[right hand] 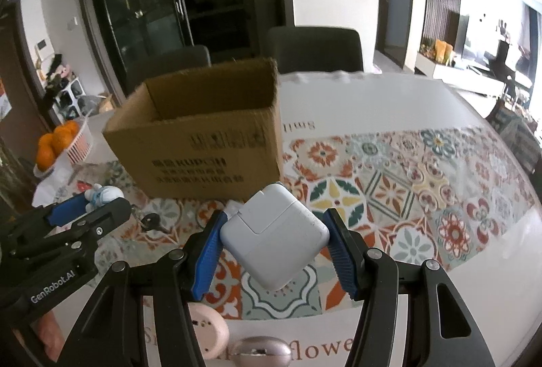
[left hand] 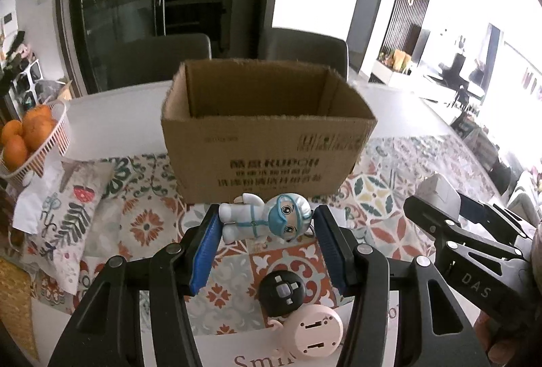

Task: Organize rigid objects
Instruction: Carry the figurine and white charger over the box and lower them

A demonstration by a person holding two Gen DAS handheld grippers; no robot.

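You hold one thing in each gripper. The left gripper (left hand: pixel 266 228) is clamped on the small figurine (left hand: pixel 262 219), which lies sideways between the blue pads. The right gripper (right hand: pixel 274 236) is clamped on the white charger (right hand: pixel 274 235), caught corner to corner, so this grip looks less sure. Both things hang above the worktop (right hand: pixel 389 102), just before the open cardboard box (left hand: pixel 267 129).

I think the step is to carry both over the near wall of the box. Lift until they pass the rim, keep the two grippers apart from each other, and release low inside.

On the box I can read "RUPOH" perhaps; the other print is too blurred. The left gripper carries "GenRobot.AI", the right one "DAS". The mat shows "Smi" and "flowe".
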